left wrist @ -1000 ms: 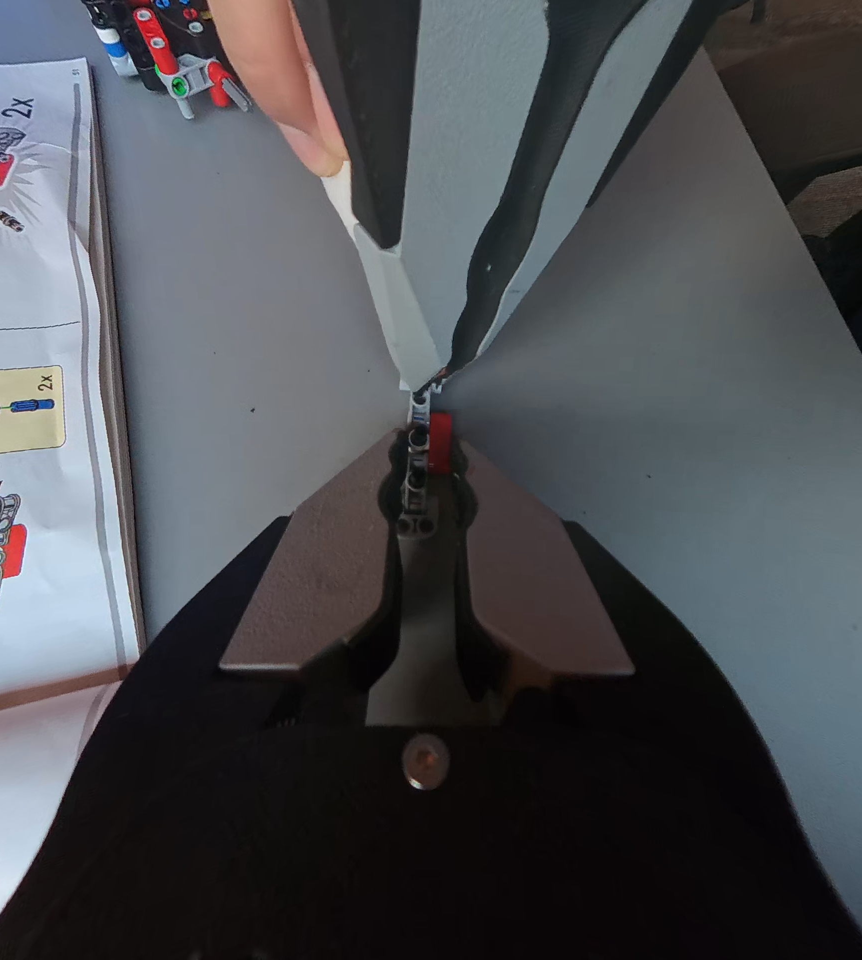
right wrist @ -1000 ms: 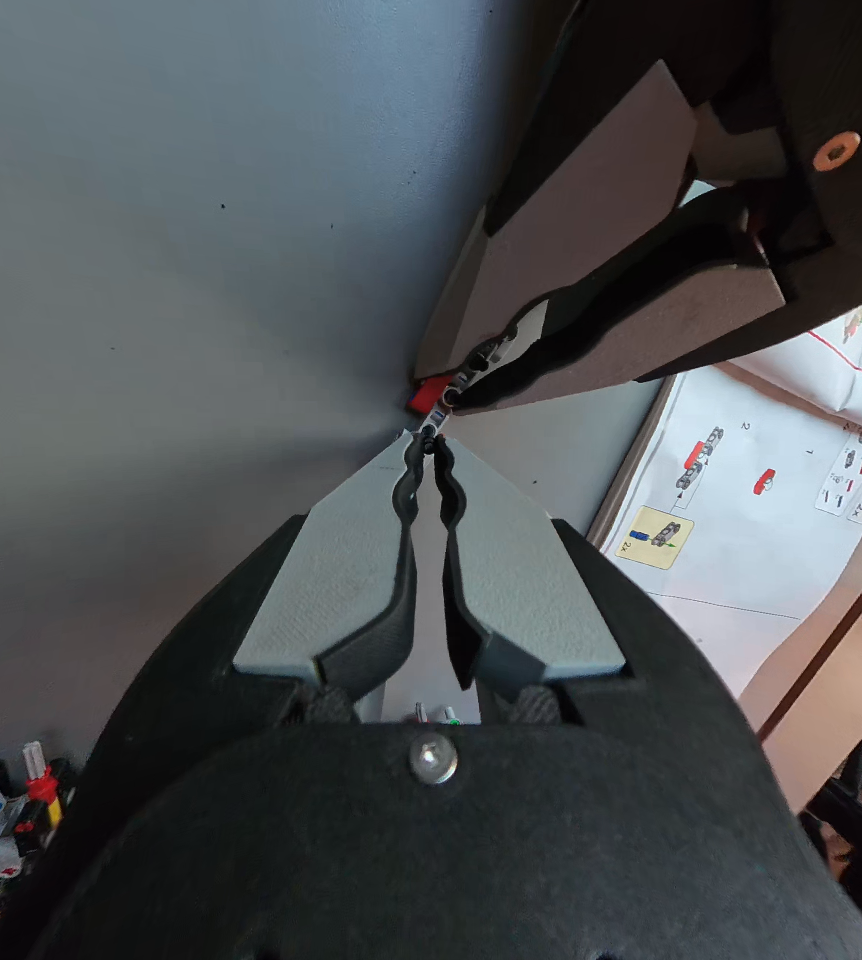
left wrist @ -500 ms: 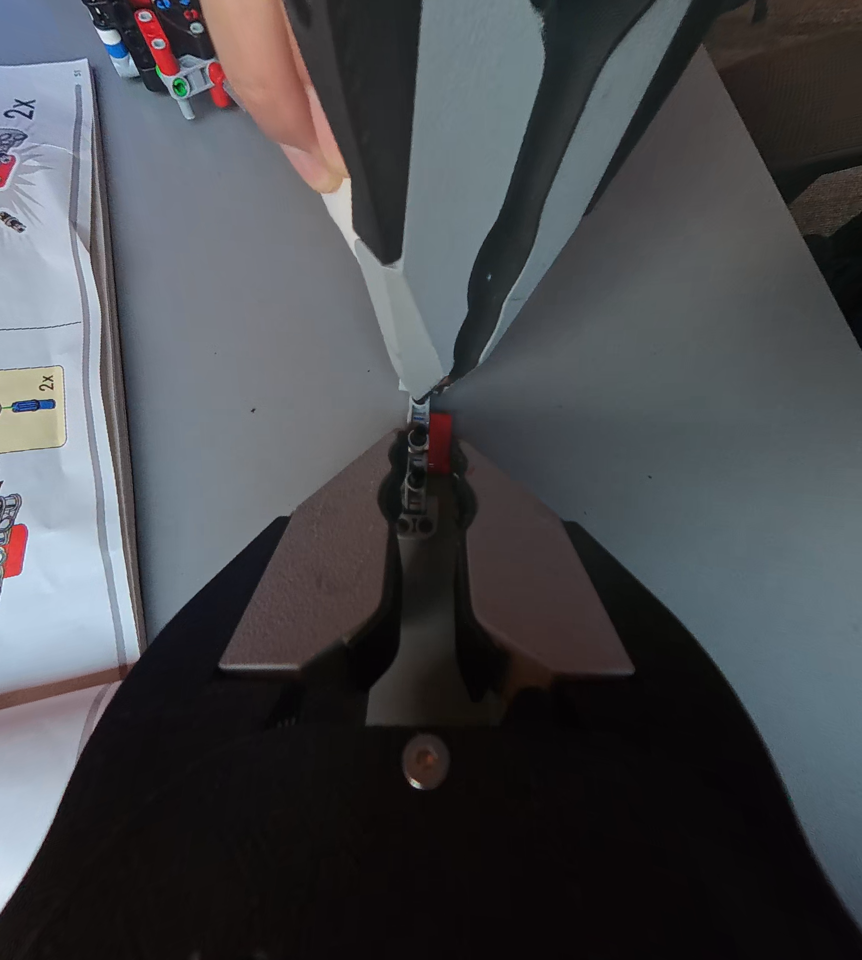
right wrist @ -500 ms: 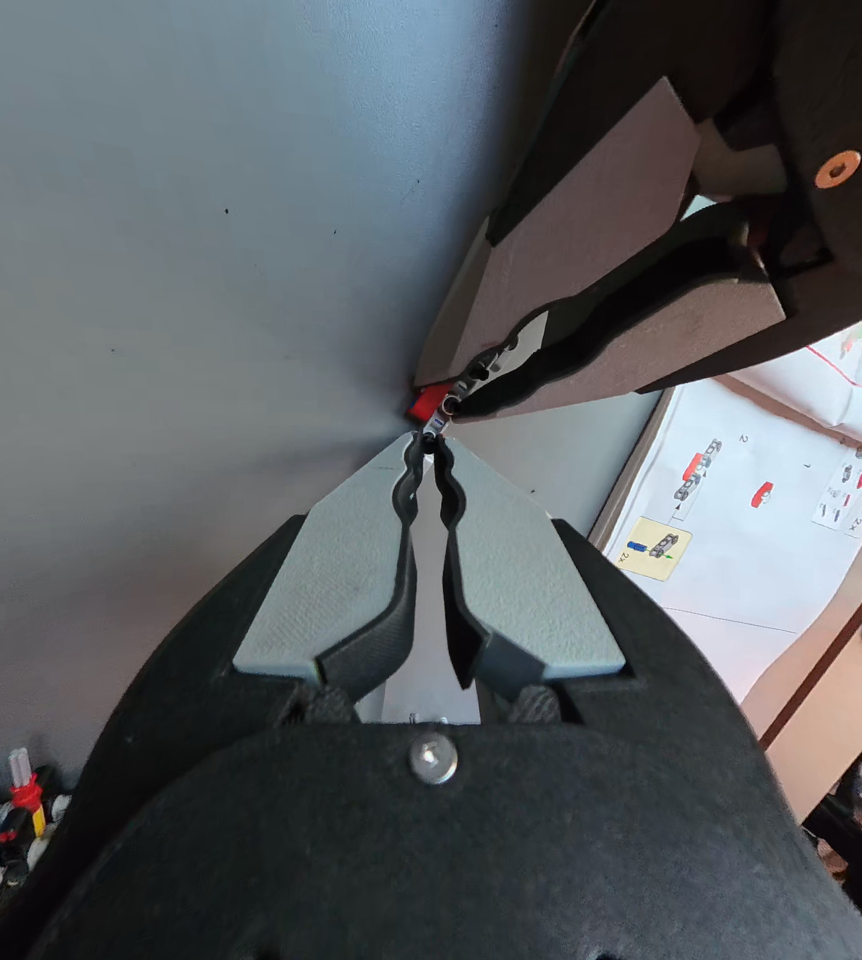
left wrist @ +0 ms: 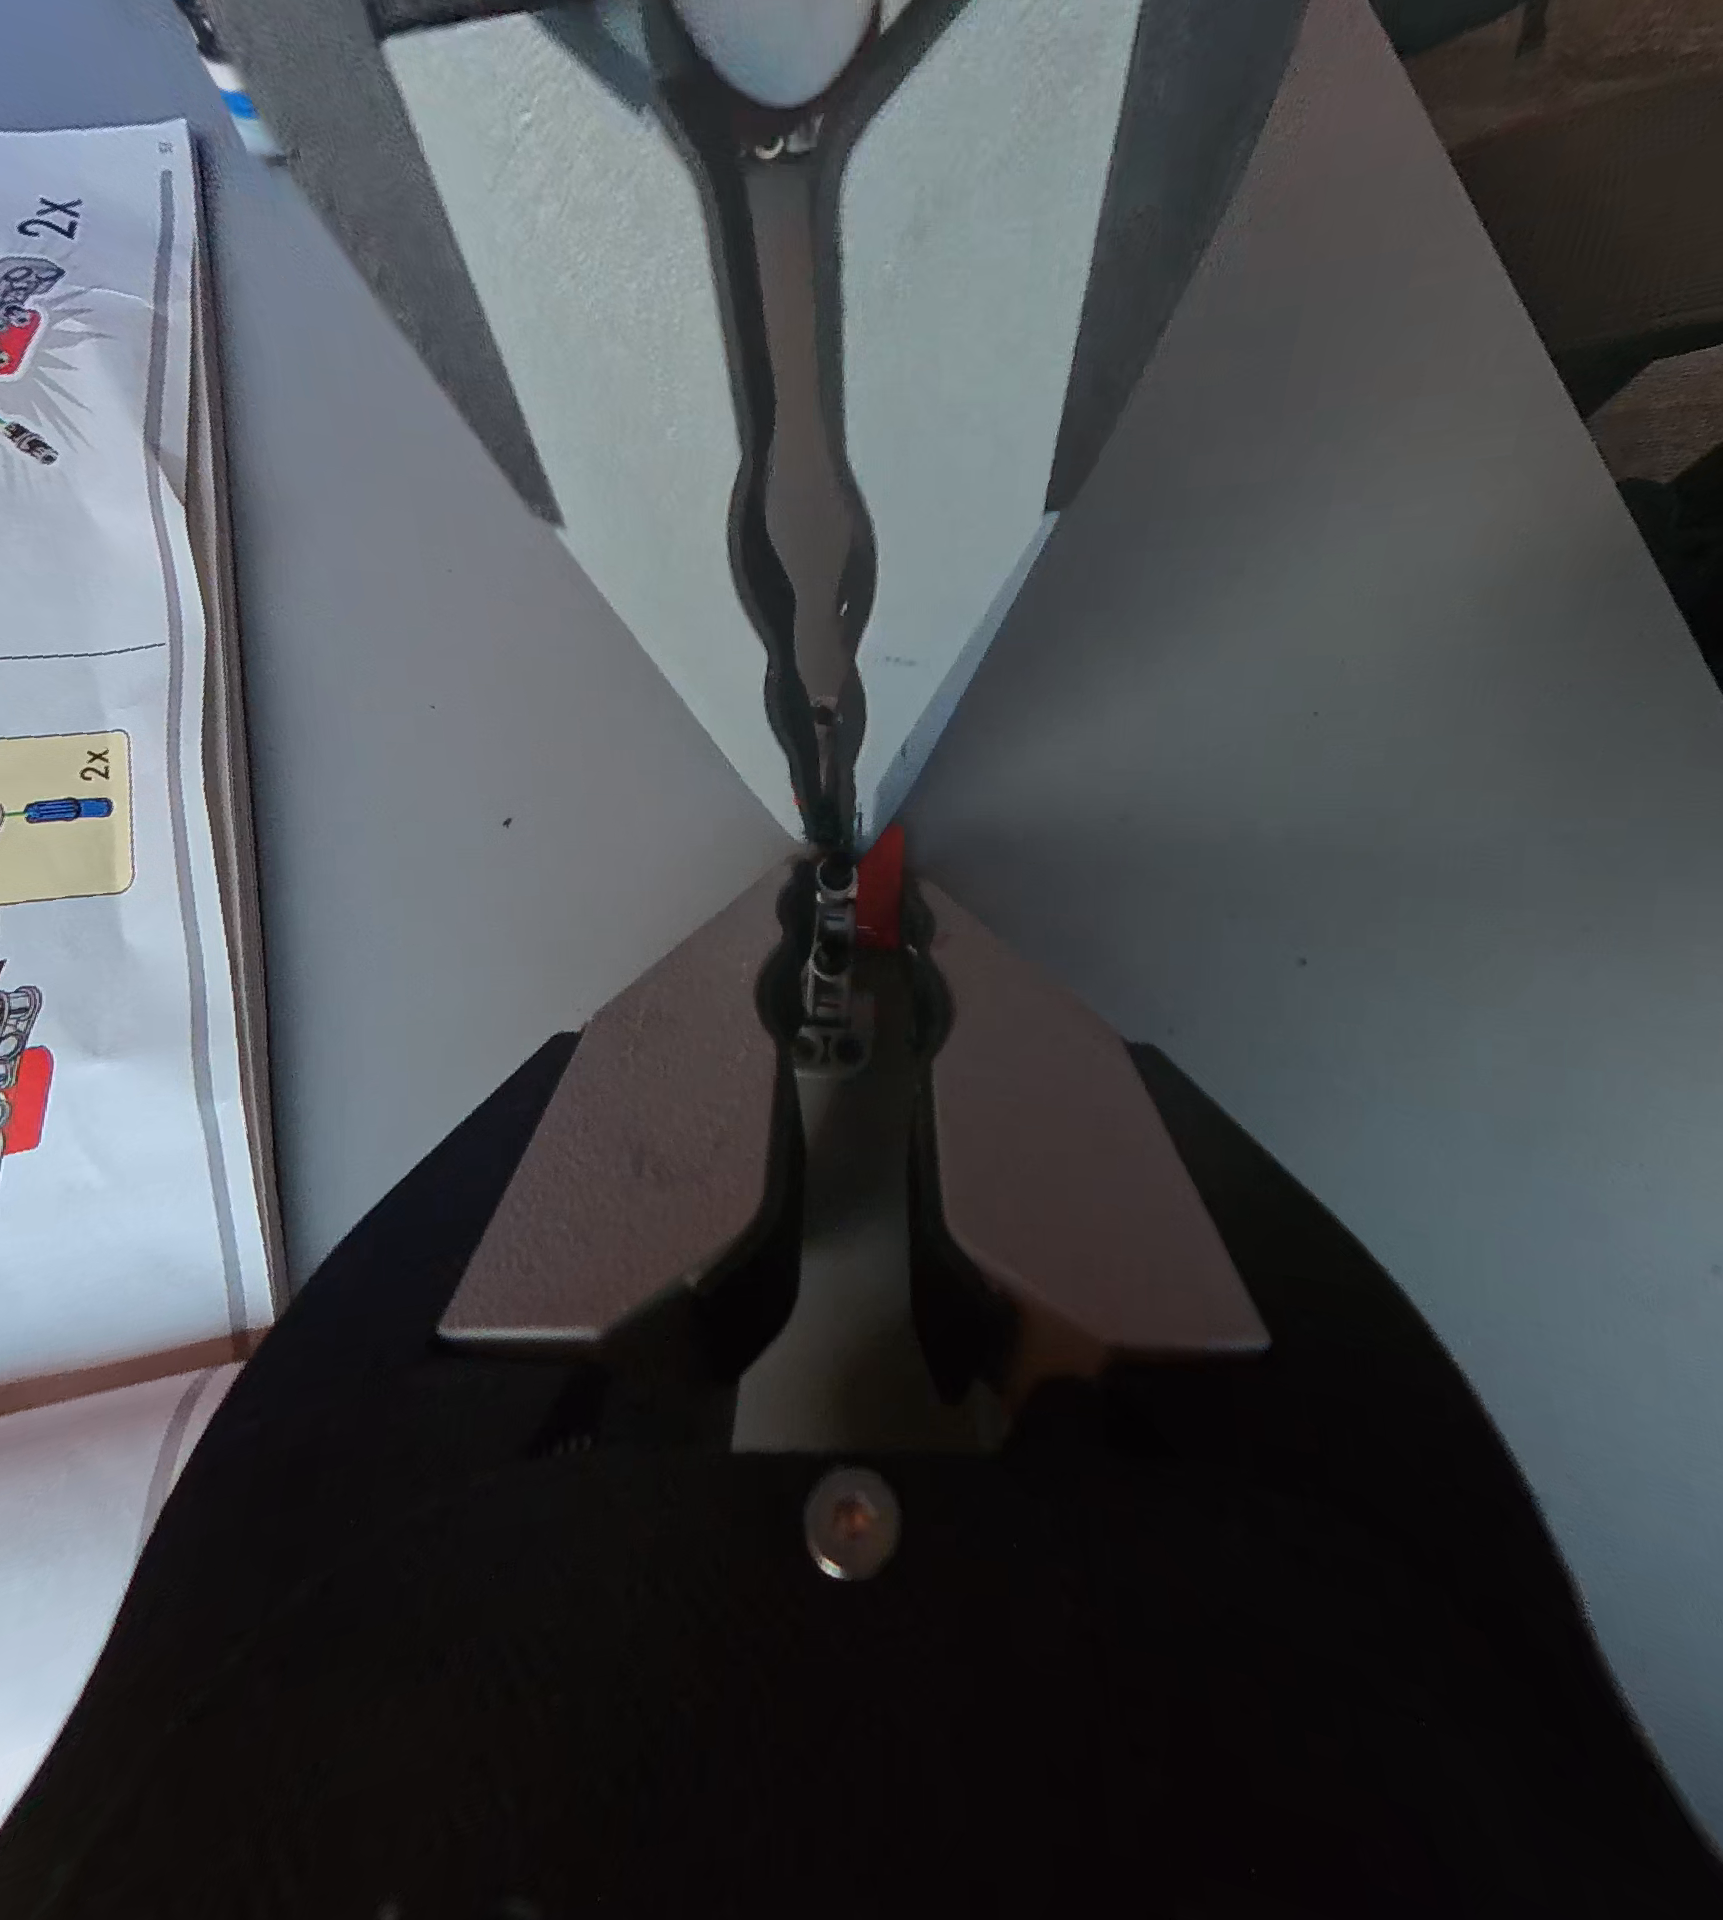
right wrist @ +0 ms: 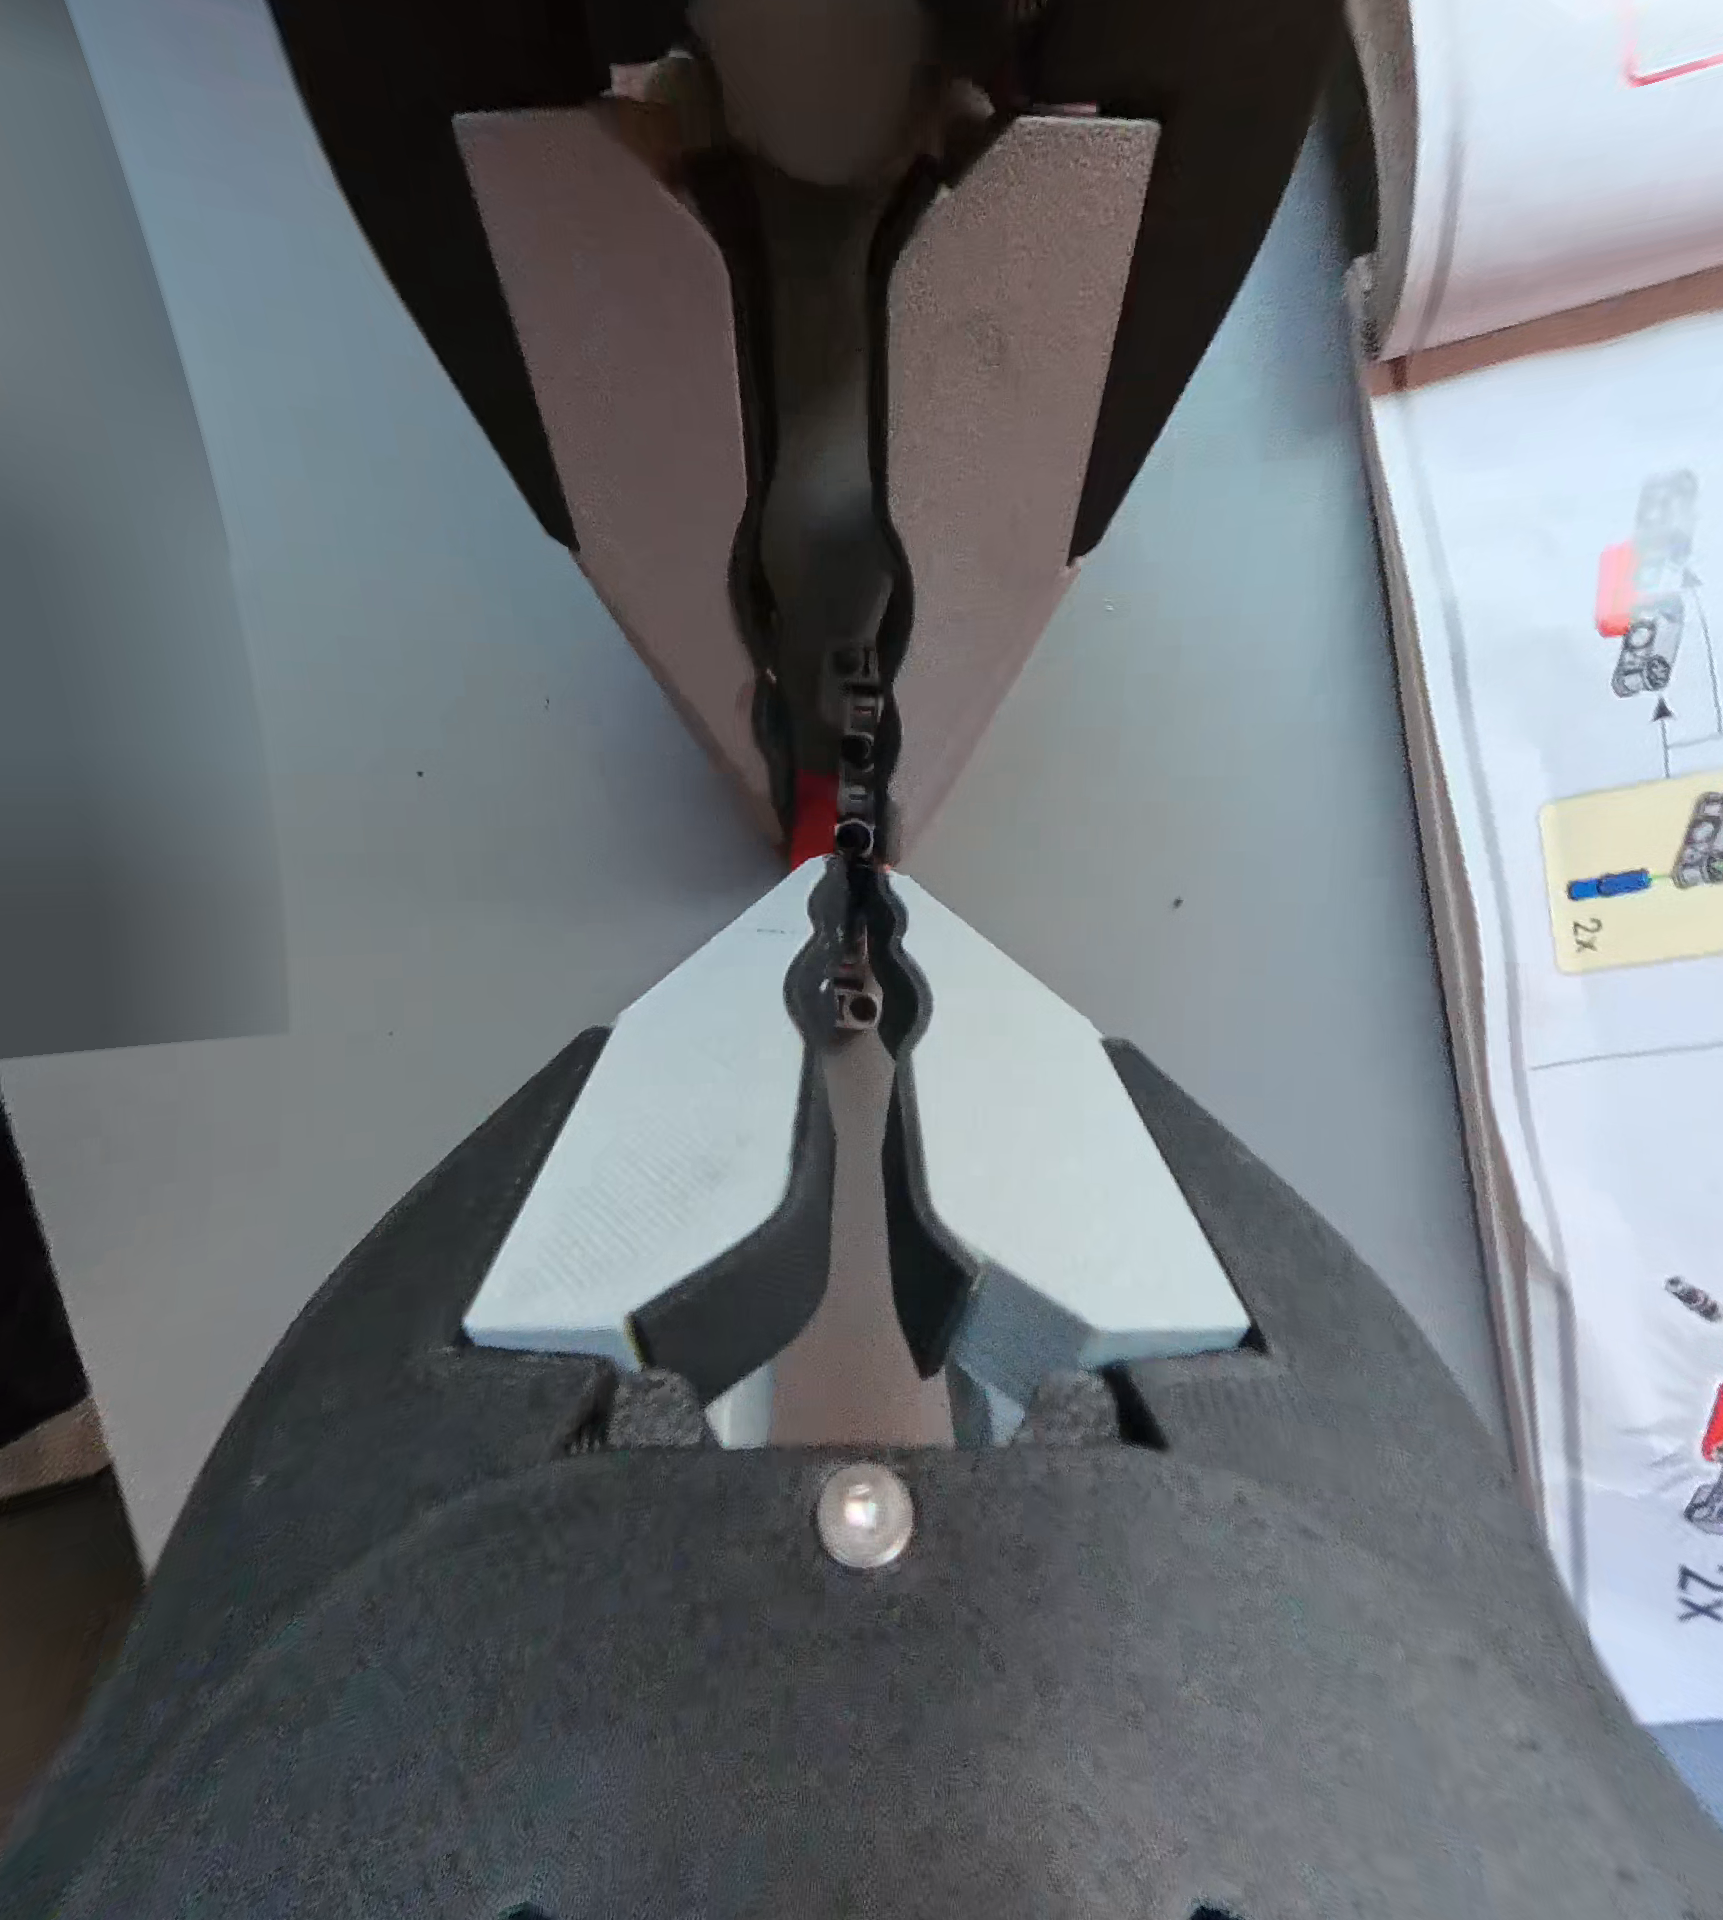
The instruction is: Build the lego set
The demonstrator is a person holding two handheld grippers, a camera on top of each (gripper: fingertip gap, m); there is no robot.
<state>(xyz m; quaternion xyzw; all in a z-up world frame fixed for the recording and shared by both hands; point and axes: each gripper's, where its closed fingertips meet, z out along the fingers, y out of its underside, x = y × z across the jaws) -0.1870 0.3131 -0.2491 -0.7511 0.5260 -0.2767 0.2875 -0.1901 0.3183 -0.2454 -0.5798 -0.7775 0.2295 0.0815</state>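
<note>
Matte grey laminate forms the table (left wrist: 1356, 831), smooth apart from a few dark specks. On it lies an open instruction booklet (left wrist: 36, 727) of white glossy paper with a brownish edge, printed with coloured building diagrams and a pale yellow box; it lies along the left edge of the left wrist view and the right edge of the right wrist view.

The two tongs meet tip to tip over the table. The left gripper (left wrist: 841, 883) has a black grainy body and wedge-shaped brownish-grey fingers lined with wavy black pads. It is closed down on a small assembly of grey holed beams (left wrist: 829, 977), narrow and stacked end on, with a flat red piece (left wrist: 881, 883) against their right side; the pads press on both flanks.

The right gripper (right wrist: 855, 894) has a dark grey speckled body and pale blue-grey wedge fingers with the same rippled black pads. It is nearly shut, pinching a small grey connector piece (right wrist: 855, 1006) with a round hole. Its tips touch the front end of the beam assembly, where a dark round opening (right wrist: 855, 834) faces them.
</note>
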